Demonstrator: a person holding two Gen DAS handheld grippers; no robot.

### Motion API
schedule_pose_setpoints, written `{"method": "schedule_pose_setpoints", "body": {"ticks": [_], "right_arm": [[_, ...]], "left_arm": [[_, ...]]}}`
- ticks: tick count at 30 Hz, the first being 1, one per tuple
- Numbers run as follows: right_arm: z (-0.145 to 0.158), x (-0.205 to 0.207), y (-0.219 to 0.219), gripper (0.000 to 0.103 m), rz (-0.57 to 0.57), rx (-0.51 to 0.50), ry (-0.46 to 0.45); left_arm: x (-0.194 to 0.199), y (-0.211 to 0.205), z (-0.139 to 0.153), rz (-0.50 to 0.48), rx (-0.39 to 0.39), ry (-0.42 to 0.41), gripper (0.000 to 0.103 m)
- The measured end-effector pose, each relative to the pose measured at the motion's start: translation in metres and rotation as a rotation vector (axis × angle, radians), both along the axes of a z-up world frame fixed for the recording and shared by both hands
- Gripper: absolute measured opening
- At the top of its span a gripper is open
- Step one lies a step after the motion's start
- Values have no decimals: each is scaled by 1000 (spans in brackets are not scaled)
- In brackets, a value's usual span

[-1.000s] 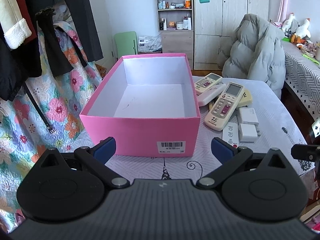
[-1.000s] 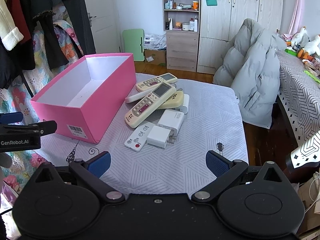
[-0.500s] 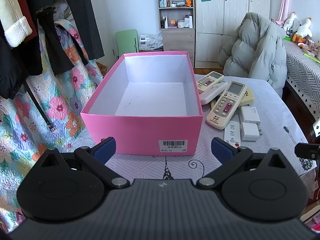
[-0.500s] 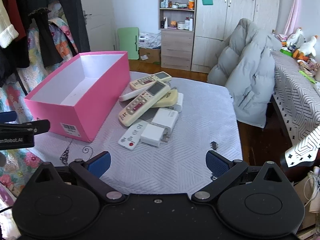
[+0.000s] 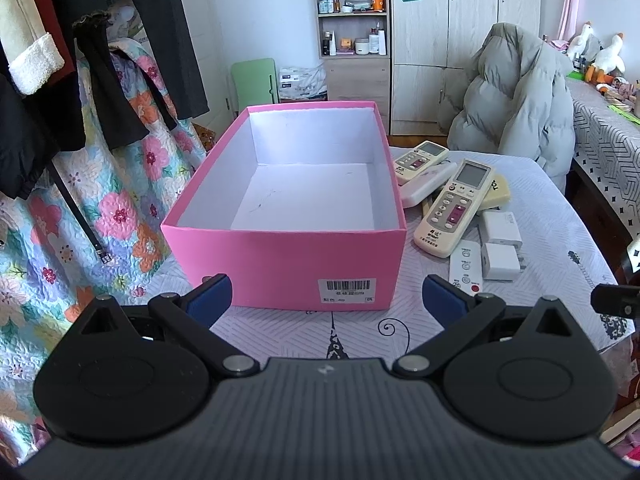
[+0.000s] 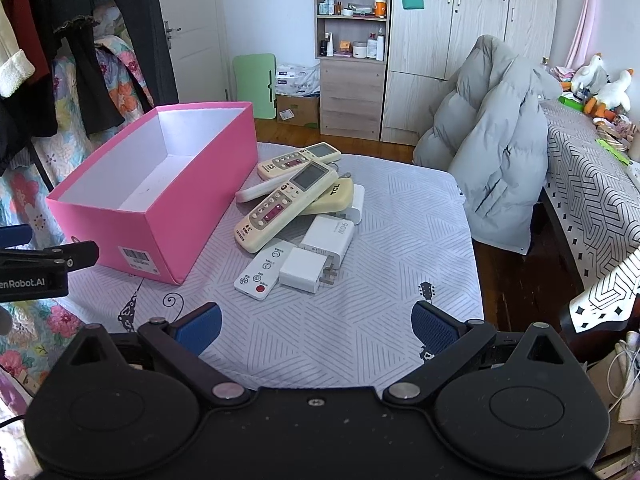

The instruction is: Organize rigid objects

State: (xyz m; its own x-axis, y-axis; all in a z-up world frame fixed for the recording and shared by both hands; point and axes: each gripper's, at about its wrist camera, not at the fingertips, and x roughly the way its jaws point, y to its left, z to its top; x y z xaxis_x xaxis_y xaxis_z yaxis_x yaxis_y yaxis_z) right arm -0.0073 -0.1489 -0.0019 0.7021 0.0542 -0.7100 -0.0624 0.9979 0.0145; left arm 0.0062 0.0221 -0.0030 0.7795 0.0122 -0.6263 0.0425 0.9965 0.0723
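Tablecloth (image 6: 360,328) bears pink box (image 5: 280,256); only right view shows door (image 6: 192,32); both hand-held grippers (image 5: 326,294) (image 6: 316,322) released

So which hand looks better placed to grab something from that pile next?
Probably the right gripper: it is open and faces the pile, the small white remote and charger nearest. The left gripper, also open, faces the pink box.

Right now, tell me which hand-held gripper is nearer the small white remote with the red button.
Right. The right hand-held gripper faces the small white remote just ahead. The left hand-held gripper faces the pink box, the remote off to its right.
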Motion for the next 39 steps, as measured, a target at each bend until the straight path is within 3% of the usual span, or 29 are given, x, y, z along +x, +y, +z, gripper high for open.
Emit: {"method": "schedule_pose_setpoints", "body": {"ticks": [12, 16, 19, 21, 25, 29, 32, 36, 39], "right_arm": [[-3, 2, 1, 102, -2, 3, 10], [-2, 6, 4, 102, -1, -9, -4], [6, 7, 7, 102, 18, 1, -78], [15, 6, 7, 102, 52, 32, -174], [27, 14, 3, 102, 223, 147, -319], [40, 54, 1, 102, 263, 212, -240], [47, 88, 6, 102, 307, 191, -152], [40, 131, 18, 100, 317, 106, 34], [24, 152, 15, 95, 269, 126, 177]], "left_arm": [[-2, -2, 0, -8, 2, 1, 103], [-6, 3, 12, -22, -37, 0, 103], [-7, 12, 27, -25, -40, -57, 103], [-4, 21, 37, -34, -28, -95, 103], [13, 40, 55, -70, 26, -121, 103], [37, 62, 71, -80, 75, -143, 103], [67, 80, 75, -89, 76, -105, 103], [111, 94, 65, -63, 117, -50, 100], [139, 104, 52, -54, 90, 6, 99]]}}
